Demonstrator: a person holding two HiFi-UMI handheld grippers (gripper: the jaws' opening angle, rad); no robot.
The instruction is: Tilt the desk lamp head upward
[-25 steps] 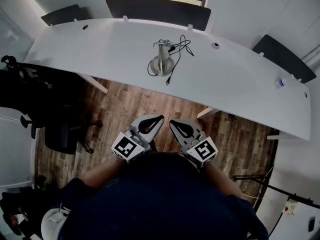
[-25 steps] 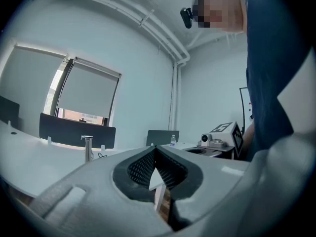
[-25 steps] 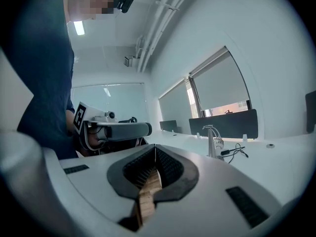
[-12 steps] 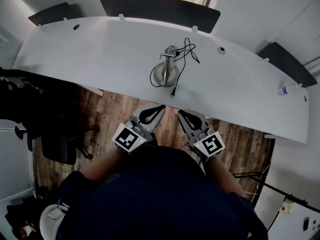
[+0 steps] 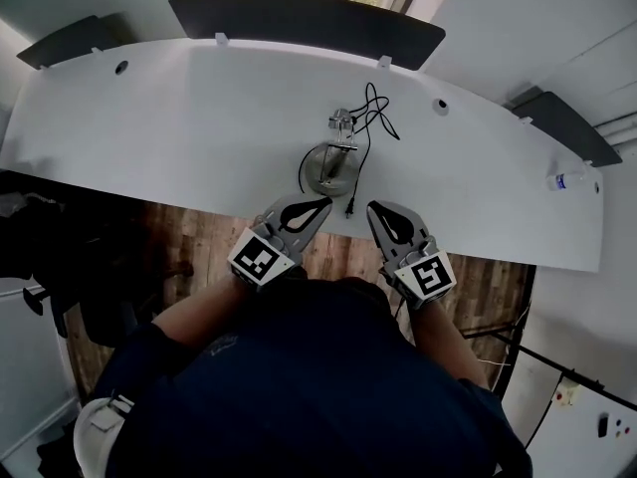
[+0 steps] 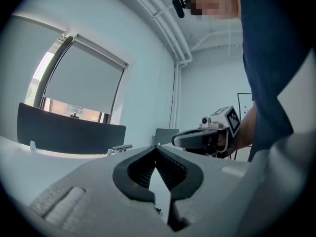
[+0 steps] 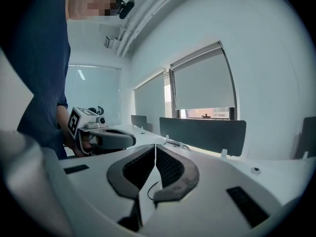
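A silver desk lamp (image 5: 333, 162) stands on the long white desk (image 5: 179, 108), its round base near the front edge and its head (image 5: 341, 120) folded low over it. A black cord (image 5: 370, 113) loops from it. My left gripper (image 5: 320, 205) is shut and empty, its tips just below the lamp base. My right gripper (image 5: 374, 209) is shut and empty too, just right of the base. In the left gripper view the lamp head (image 6: 120, 147) peeks above the shut left gripper (image 6: 157, 148). In the right gripper view the lamp head (image 7: 177, 143) lies beyond the shut right gripper (image 7: 155, 146).
Dark privacy panels (image 5: 299, 13) line the desk's far edge. A small plastic bottle (image 5: 565, 179) lies at the desk's far right. A dark office chair (image 5: 100, 287) stands on the wooden floor at the left. A white cabinet (image 5: 587, 416) stands at the lower right.
The person has stepped closer to the desk. Both grippers moved forward, from over the floor to the desk's front edge by the lamp base. Both stayed shut.
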